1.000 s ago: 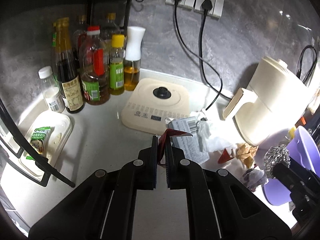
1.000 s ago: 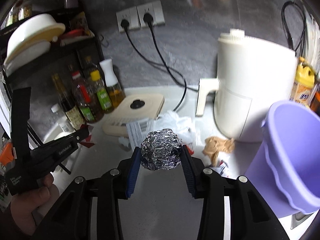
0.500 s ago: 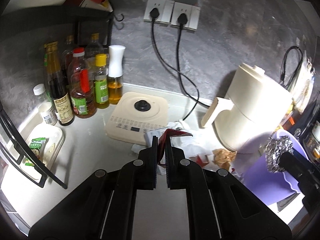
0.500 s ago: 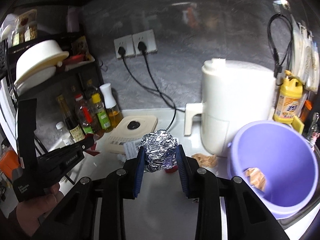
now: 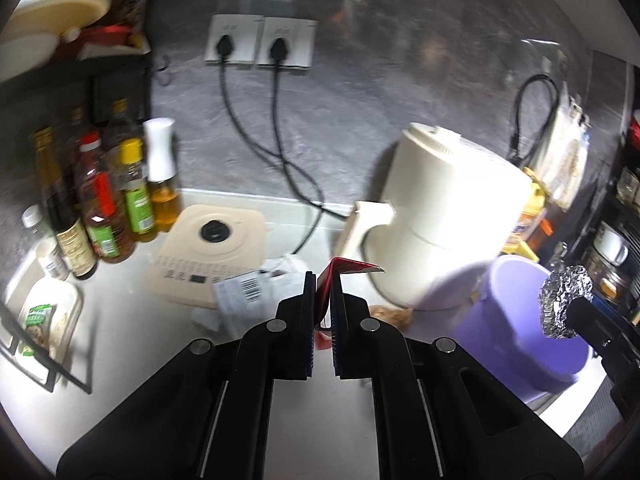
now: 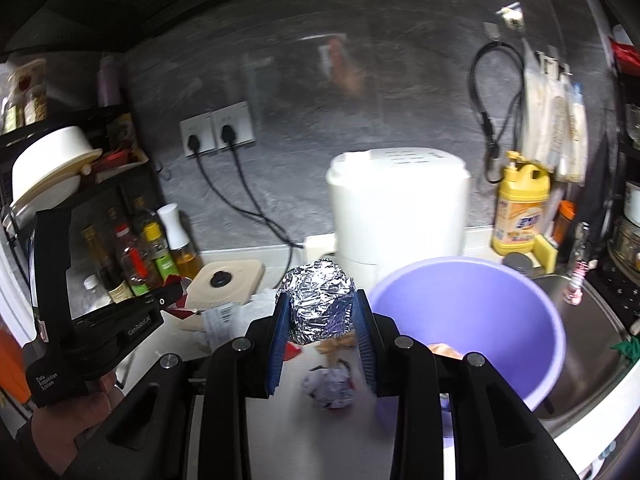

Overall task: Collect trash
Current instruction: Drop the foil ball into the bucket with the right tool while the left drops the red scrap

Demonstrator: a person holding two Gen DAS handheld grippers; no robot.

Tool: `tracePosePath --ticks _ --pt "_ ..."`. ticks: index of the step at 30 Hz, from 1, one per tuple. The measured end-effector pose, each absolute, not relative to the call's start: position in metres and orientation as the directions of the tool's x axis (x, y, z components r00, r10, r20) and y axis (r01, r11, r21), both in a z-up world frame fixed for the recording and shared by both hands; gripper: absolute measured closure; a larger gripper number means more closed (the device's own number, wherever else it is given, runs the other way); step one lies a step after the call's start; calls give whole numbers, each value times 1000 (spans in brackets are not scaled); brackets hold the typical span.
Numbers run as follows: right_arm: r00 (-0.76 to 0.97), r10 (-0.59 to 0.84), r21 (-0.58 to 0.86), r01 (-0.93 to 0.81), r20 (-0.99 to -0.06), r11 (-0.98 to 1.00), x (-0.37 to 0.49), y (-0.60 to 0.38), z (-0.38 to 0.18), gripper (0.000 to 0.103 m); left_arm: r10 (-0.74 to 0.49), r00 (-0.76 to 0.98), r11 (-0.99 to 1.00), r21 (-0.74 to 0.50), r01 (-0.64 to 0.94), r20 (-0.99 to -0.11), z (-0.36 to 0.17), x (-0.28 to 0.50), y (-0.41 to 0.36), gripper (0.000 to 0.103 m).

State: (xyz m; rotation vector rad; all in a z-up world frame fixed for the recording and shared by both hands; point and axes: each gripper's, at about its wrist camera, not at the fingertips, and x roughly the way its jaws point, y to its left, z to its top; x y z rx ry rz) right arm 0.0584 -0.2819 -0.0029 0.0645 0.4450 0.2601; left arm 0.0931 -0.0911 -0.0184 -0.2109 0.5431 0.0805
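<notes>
My left gripper [image 5: 323, 280] is shut on a red wrapper [image 5: 345, 270], held above the counter; it also shows in the right wrist view [image 6: 176, 292]. My right gripper [image 6: 320, 304] is shut on a crumpled foil ball [image 6: 320, 306], held just left of the purple bucket [image 6: 480, 320]. In the left wrist view the foil ball [image 5: 564, 304] hangs over the bucket's [image 5: 520, 320] right side. A brownish scrap [image 6: 444, 350] lies inside the bucket. On the counter lie white paper with a barcode [image 5: 248, 296], a brown crumpled scrap [image 5: 390, 314] and a crumpled wad [image 6: 330, 386].
A white appliance [image 5: 440, 216] stands behind the bucket. A flat cream device [image 5: 208, 256], several sauce bottles [image 5: 104, 200] and a white tray [image 5: 40, 320] stand at the left. Two cords [image 5: 280, 152] run from wall sockets. A yellow detergent bottle [image 6: 520, 208] and a sink [image 6: 580, 336] are at the right.
Both grippers have risen and swung right toward the purple bucket, each still holding its load. The foil ball is now beside the bucket's rim.
</notes>
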Motion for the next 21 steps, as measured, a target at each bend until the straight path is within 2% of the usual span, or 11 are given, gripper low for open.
tracePosePath --ticks 14,16,17,18,21 --pt "891 127 157 -63 -436 986 56 -345 -9 71 -140 860 981 -187 52 -492 -8 117 -164 95" --pt "884 108 161 -37 -455 986 60 -353 -13 68 -155 857 980 -185 71 -491 -7 119 -173 96" --pt "879 102 165 -27 -466 986 62 -355 -15 61 -160 856 980 -185 77 -491 -7 120 -176 96" --pt "877 97 171 -18 -470 985 63 -358 -17 49 -165 855 979 -183 84 -491 -7 121 -179 96" --pt "875 90 193 4 -477 981 63 -369 -22 45 -181 850 978 -181 103 -495 -8 126 -189 96"
